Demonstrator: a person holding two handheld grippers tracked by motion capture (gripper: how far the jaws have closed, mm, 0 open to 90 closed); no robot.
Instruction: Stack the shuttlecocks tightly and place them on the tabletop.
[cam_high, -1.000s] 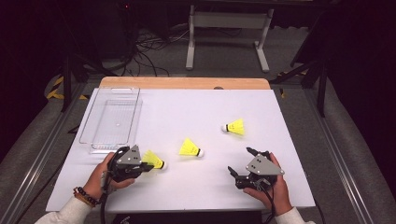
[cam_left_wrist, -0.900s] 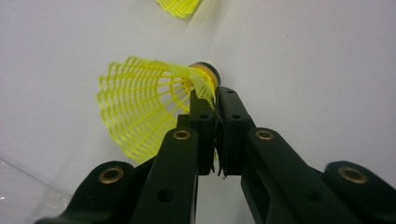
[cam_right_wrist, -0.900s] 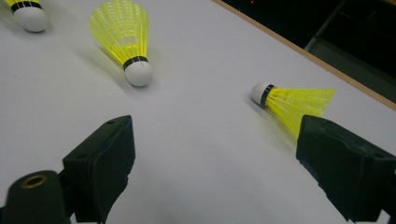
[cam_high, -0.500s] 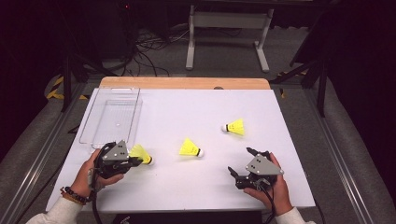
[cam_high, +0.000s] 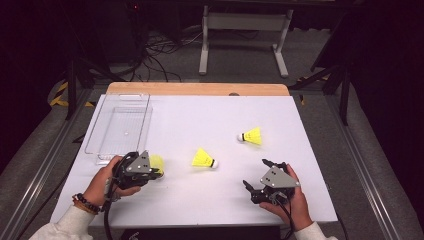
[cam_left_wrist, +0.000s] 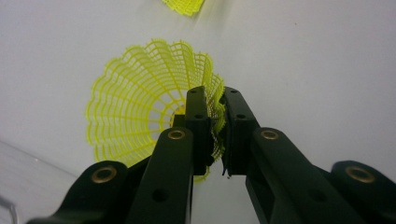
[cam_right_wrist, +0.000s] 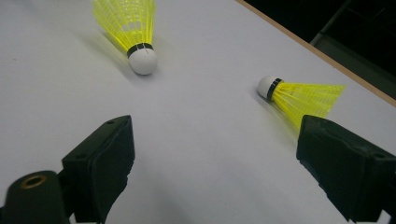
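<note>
Three yellow shuttlecocks were in play, and none had yet reached the clear tray (cam_high: 119, 131) at the upper left of the white table (cam_high: 215, 200) in the high view. I had the left gripper (cam_high: 156, 172) at the lower left of that frame, its jaws nearly shut and pinching the mesh skirt of the held shuttlecock (cam_left_wrist: 149, 112); they had just eased a touch wider, with the skirt's rim still caught between the pads. That shuttlecock sat just below the tray's near end, close to it but not over it. My right gripper (cam_high: 254, 186) rested at the lower right, jaws spread wide and holding nothing. The middle shuttlecock (cam_high: 203, 158) lay on its side at the centre of the frame, and the far shuttlecock (cam_high: 251, 136) lay right of centre, well apart from the tray. By my reckoning the sorting was barely started: one picked up but not dropped in, two untouched on the table.
</note>
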